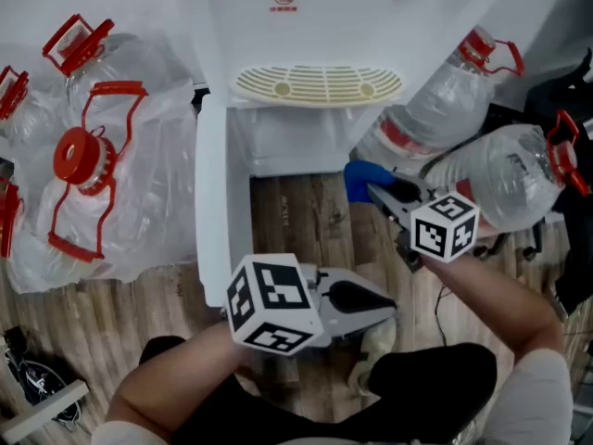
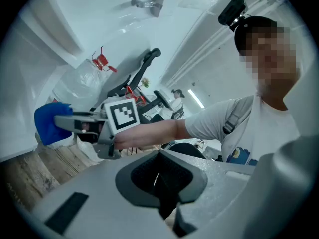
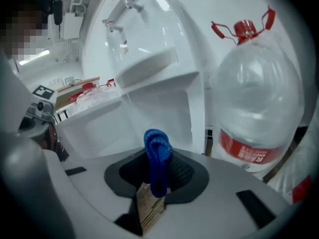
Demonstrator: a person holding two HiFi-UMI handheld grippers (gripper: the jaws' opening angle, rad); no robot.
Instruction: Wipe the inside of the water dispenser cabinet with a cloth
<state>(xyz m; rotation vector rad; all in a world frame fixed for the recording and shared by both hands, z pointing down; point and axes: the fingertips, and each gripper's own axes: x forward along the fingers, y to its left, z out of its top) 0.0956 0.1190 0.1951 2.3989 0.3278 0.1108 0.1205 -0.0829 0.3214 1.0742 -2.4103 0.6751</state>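
Note:
The white water dispenser (image 1: 315, 26) stands ahead, its lower cabinet (image 1: 296, 142) open and the door (image 1: 212, 202) swung out to the left. My right gripper (image 1: 372, 191) is shut on a blue cloth (image 1: 359, 179), just in front of the cabinet's right edge. In the right gripper view the cloth (image 3: 157, 156) sticks up between the jaws of the right gripper (image 3: 157, 185), facing the cabinet opening (image 3: 159, 108). My left gripper (image 1: 391, 311) is lower and nearer me, shut with nothing in it. The left gripper view shows the left gripper (image 2: 159, 176) shut, the cloth (image 2: 50, 121) beyond.
Two large water bottles (image 1: 435, 100) (image 1: 505, 170) with red caps lie against the dispenser's right side. Several bottles in clear plastic wrap (image 1: 93, 165) crowd the left. A cream drip grille (image 1: 315, 83) sits above the cabinet. Cables (image 1: 28, 374) lie on the wooden floor (image 1: 139, 313).

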